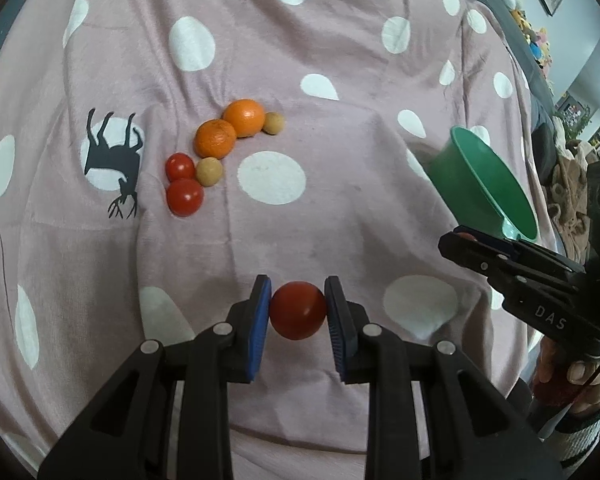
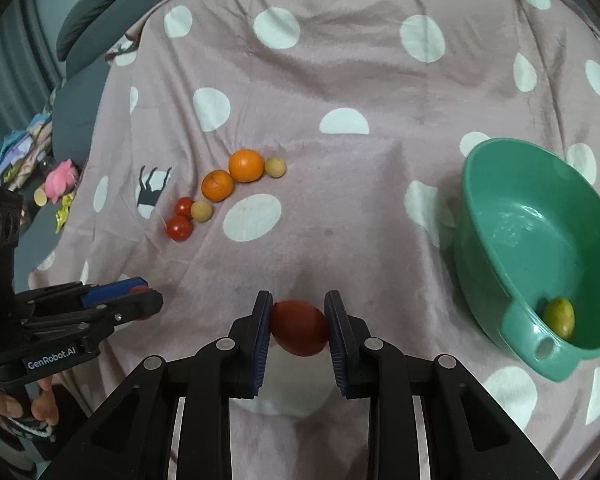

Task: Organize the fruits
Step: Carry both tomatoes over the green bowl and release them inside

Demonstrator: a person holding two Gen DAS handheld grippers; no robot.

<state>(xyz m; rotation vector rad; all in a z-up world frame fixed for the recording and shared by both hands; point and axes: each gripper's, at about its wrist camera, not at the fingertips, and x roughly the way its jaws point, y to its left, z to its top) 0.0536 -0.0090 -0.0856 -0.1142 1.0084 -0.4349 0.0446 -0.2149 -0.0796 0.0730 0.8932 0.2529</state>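
Note:
My left gripper is shut on a red tomato, held above the pink spotted blanket. My right gripper is shut on another red tomato. On the blanket lie two oranges, two beige round fruits and two small tomatoes, all touching in a curved row. A green bowl stands to the right, with one yellow-green fruit inside. The right gripper hangs beside the bowl's rim.
In the right wrist view the left gripper shows at the left edge, with a hand on its handle. Toys and cloths lie beyond the blanket's left side. Grey cushions sit at the back left.

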